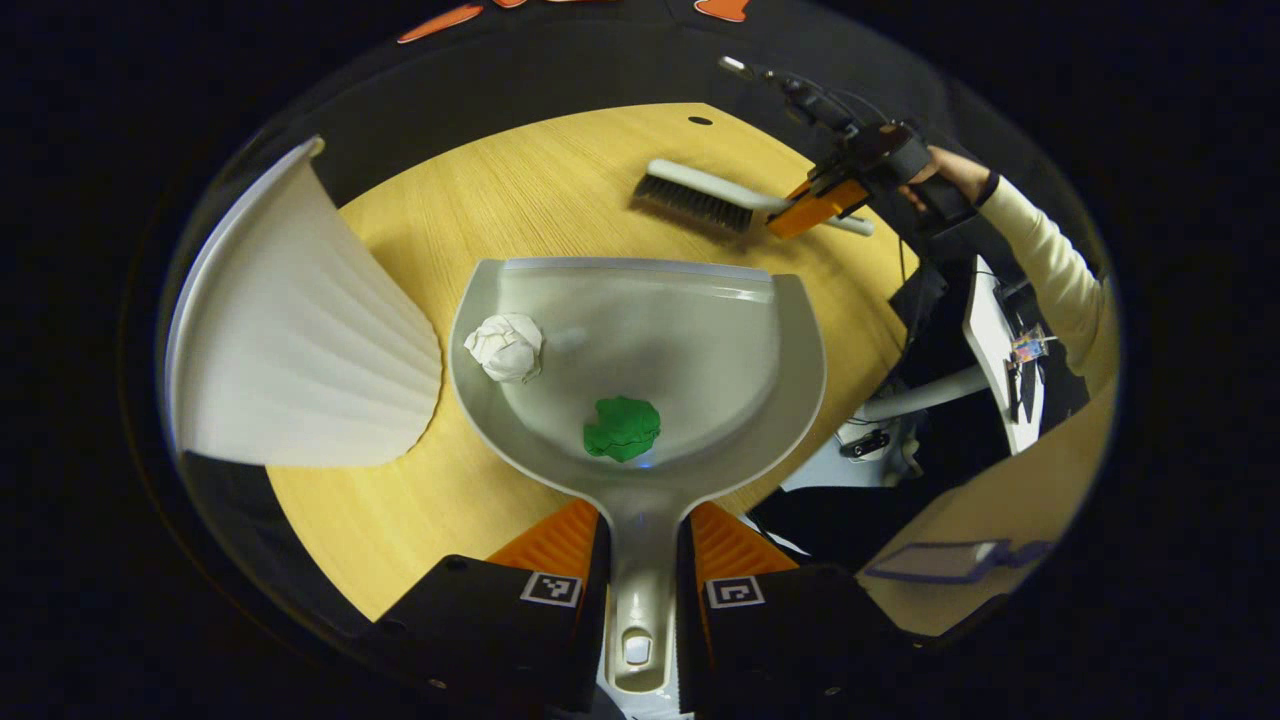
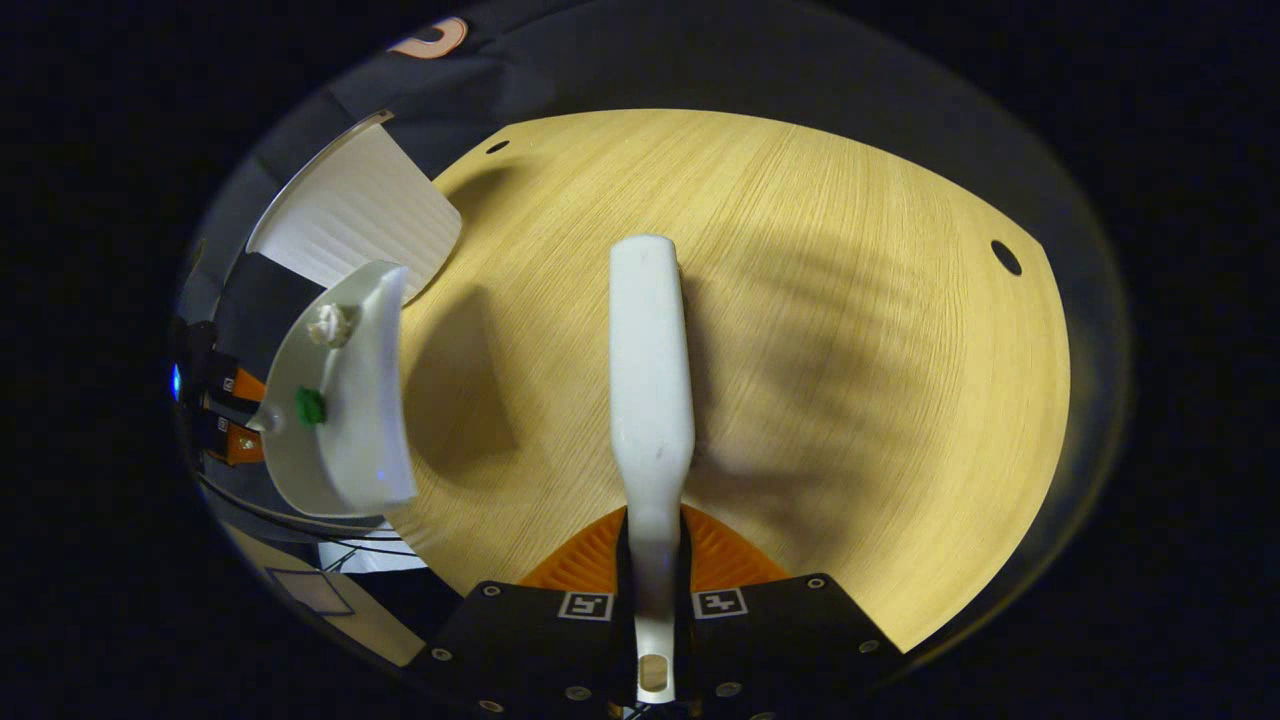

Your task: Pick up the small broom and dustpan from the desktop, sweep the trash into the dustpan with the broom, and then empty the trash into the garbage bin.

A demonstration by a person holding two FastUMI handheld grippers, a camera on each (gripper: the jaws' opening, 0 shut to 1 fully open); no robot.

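My left gripper (image 1: pixel 645 530) is shut on the handle of the grey dustpan (image 1: pixel 700 330), held above the wooden table (image 1: pixel 560 170). A crumpled white paper ball (image 1: pixel 507 346) and a green scrap (image 1: pixel 622 428) lie inside the pan. Across the table, the right gripper (image 1: pixel 820 205) holds the small broom (image 1: pixel 700 195) with its bristles near the tabletop. In the right gripper view, my right gripper (image 2: pixel 655 535) is shut on the broom (image 2: pixel 650 360), whose white back points away. The dustpan (image 2: pixel 350 400) hangs at the left, the left gripper (image 2: pixel 235 415) behind it.
The white ribbed garbage bin (image 1: pixel 300 340) stands at the table's left edge, close to the dustpan; it is also in the right gripper view (image 2: pixel 360 215). A sleeve (image 1: pixel 1040 250) reaches in from the right. A cable hole (image 2: pixel 1005 257) marks the tabletop (image 2: pixel 850 350) near its far edge.
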